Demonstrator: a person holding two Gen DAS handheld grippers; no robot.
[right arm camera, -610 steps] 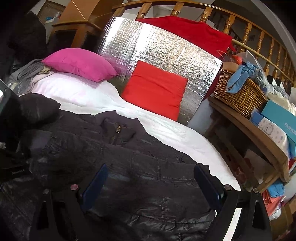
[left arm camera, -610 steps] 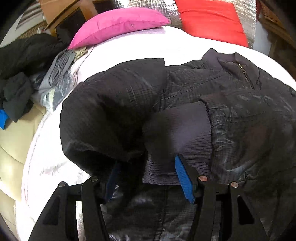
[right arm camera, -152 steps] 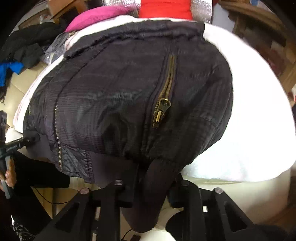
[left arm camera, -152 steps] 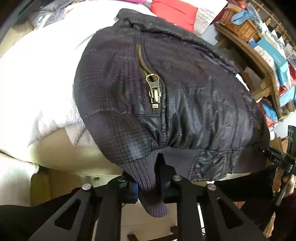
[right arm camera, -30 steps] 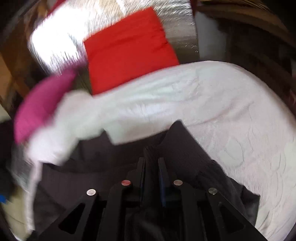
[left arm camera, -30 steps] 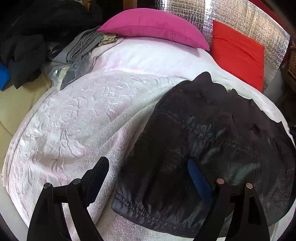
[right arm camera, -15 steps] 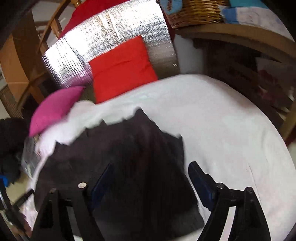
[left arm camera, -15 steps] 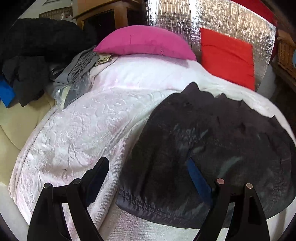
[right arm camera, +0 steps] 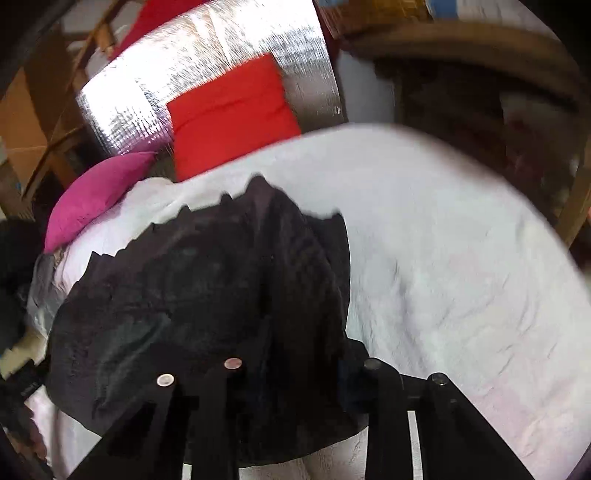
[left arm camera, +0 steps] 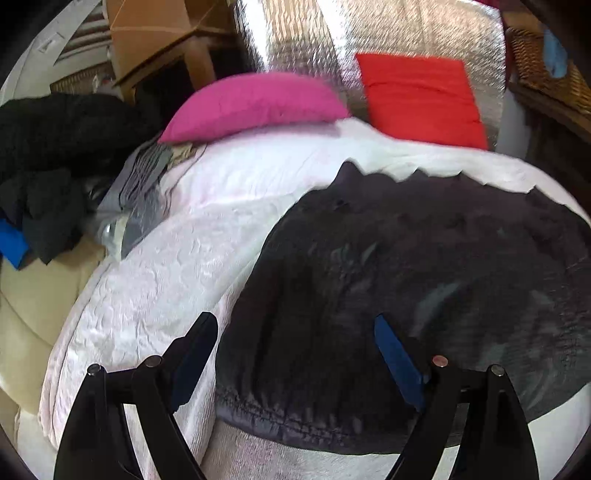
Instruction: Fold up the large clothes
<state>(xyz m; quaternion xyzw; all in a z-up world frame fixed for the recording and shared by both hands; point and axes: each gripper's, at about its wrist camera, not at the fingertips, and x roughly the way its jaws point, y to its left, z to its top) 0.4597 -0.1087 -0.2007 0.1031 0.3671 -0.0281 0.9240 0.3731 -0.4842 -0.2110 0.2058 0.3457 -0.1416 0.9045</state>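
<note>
Jacket (left arm camera: 424,280): dark, folded into a rounded bundle on the white bed (left arm camera: 155,280), nearer its right half. I judge it soft, light and slippery on its shiny quilted shell; its ribbed knit hem should grip better, so I would take it at a thick folded edge. Bed cover: embossed, towel-like. Pink pillow (left arm camera: 255,103), red cushion (left arm camera: 417,96) and silver foil panel (left arm camera: 406,33) stand behind. Left gripper (left arm camera: 295,354): wide open, empty, over the near edge. Right gripper (right arm camera: 299,369): jaws closing, jacket fabric between them; contact unclear.
</note>
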